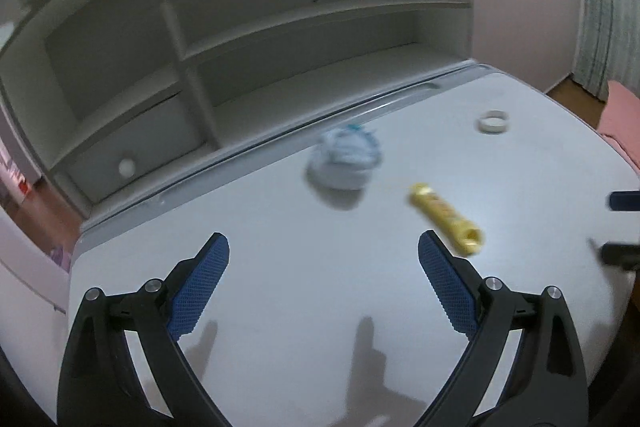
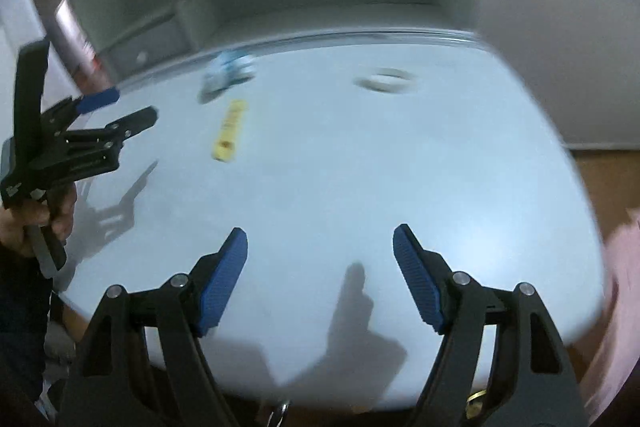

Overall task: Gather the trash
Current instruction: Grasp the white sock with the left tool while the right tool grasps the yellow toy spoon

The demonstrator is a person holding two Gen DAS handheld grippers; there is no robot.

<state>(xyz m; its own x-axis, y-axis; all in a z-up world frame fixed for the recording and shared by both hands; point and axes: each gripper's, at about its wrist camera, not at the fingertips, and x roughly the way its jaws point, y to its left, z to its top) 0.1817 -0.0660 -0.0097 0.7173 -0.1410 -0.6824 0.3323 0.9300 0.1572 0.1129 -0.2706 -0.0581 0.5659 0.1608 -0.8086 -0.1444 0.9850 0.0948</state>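
Pale desk [image 1: 320, 287] w/ yellow wrapper [image 1: 444, 217], white shelves [image 1: 280, 27] behind, both grippers [image 1: 324, 251] [image 2: 320, 247] wide, empty

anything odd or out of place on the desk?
Three bits of litter on the otherwise bare desk: a crumpled white wad near the back edge, a yellow wrapper lying askew in front of it, and a white ring off to the right. Nothing spilled or visibly damaged; frames are blurred.

near half of the worktop [image 1: 320, 287] lies bare; crumpled wrapper [image 1: 344, 163], yellow tube [image 1: 444, 217], tape ring [image 1: 493, 121] dot the far half; shelf unit [image 1: 240, 47] walls the far edge.
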